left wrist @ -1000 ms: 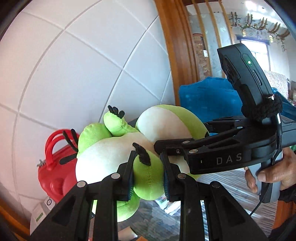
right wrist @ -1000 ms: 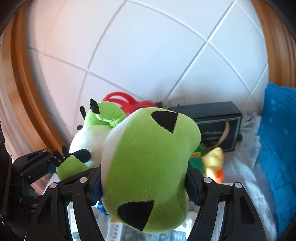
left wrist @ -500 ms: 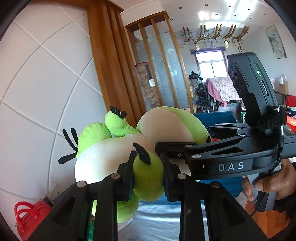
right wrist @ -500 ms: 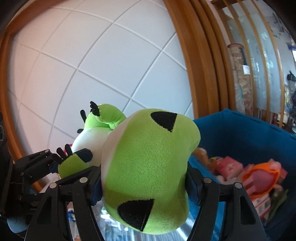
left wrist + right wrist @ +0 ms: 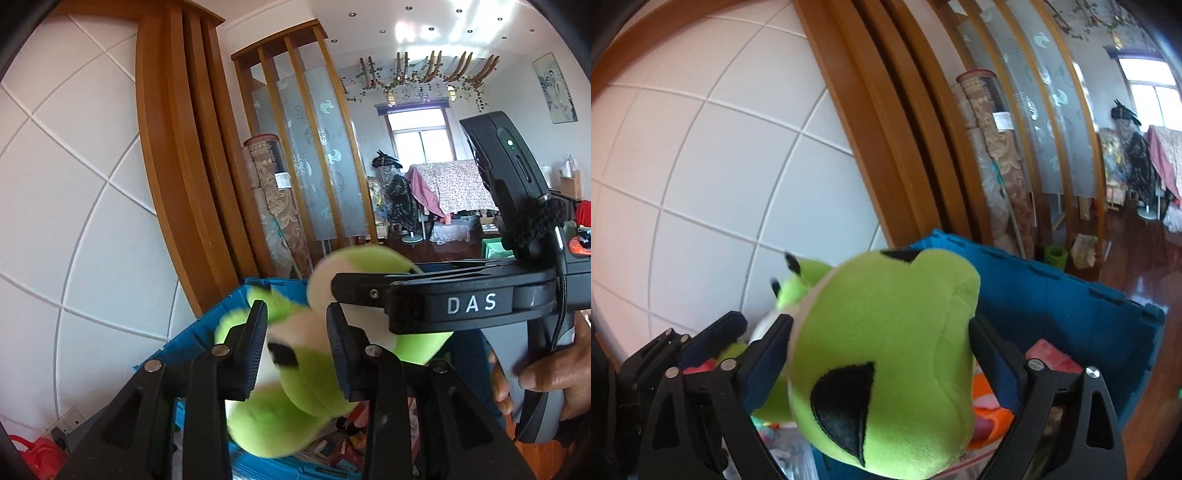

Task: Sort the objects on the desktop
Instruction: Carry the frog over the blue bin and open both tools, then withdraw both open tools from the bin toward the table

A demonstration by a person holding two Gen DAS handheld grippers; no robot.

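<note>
A green and white plush frog (image 5: 886,350) hangs over an open blue plastic crate (image 5: 1071,306). My right gripper (image 5: 882,354) is shut on the frog's big head, its pads pressed on both sides. In the left wrist view the frog (image 5: 295,369) is blurred and sits lower, between and beyond the fingers. My left gripper (image 5: 297,343) has its jaws spread with a gap on each side of the plush limb. The right gripper's body (image 5: 461,306) crosses that view, held by a hand (image 5: 546,376).
The crate (image 5: 207,339) holds several toys, pink and orange among them (image 5: 990,410). A white tiled wall (image 5: 74,221) and a wooden frame (image 5: 177,166) stand behind. A red bag (image 5: 33,454) lies at lower left. A rolled carpet (image 5: 997,147) leans by the partition.
Both grippers swung right, over the blue crate. My left gripper opened and let go of the frog's limb; the frog's body dropped lower. The right gripper still grips the head.
</note>
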